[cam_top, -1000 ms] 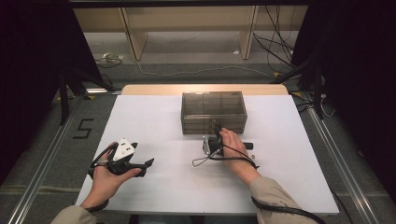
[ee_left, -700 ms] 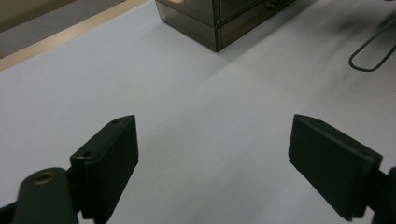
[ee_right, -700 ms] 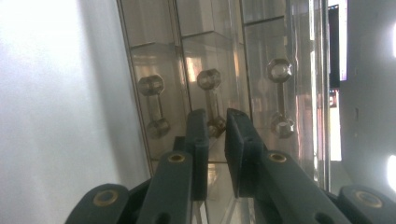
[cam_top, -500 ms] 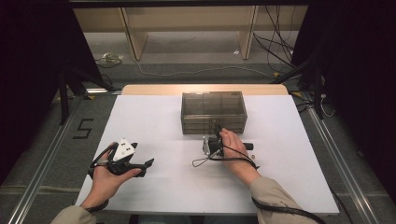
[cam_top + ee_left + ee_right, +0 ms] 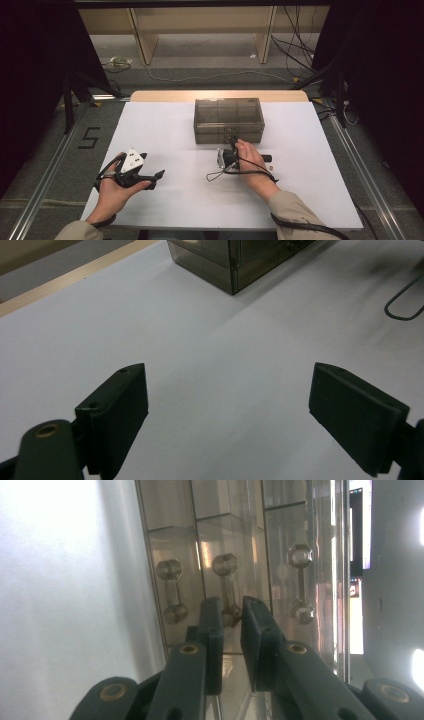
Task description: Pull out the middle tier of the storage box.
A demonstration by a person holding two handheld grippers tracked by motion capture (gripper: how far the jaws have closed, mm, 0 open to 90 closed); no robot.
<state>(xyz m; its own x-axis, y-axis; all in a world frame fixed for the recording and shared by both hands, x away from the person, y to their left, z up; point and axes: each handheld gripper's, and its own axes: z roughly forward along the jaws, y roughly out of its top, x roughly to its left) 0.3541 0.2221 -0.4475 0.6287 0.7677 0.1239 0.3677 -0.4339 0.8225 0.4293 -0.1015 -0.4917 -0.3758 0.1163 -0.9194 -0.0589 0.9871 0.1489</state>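
Observation:
A smoky transparent drawer box (image 5: 228,117) stands at the middle back of the white table (image 5: 175,135). In the right gripper view its front carries three dumbbell-shaped handles, and my right gripper (image 5: 231,625) has its jaws drawn close on the near knob of the middle handle (image 5: 226,565). In the high view that right gripper (image 5: 231,145) meets the box's front face. My left gripper (image 5: 159,175) rests low at the table's front left, jaws pointing right. Its own view shows the left gripper (image 5: 250,420) wide open over bare table, with the box (image 5: 240,260) far ahead.
The right gripper's cable loops on the table (image 5: 215,176) beside the hand. A small dark piece (image 5: 266,158) lies just right of the right hand. Wooden furniture legs and loose cables sit on the floor beyond the table's far edge.

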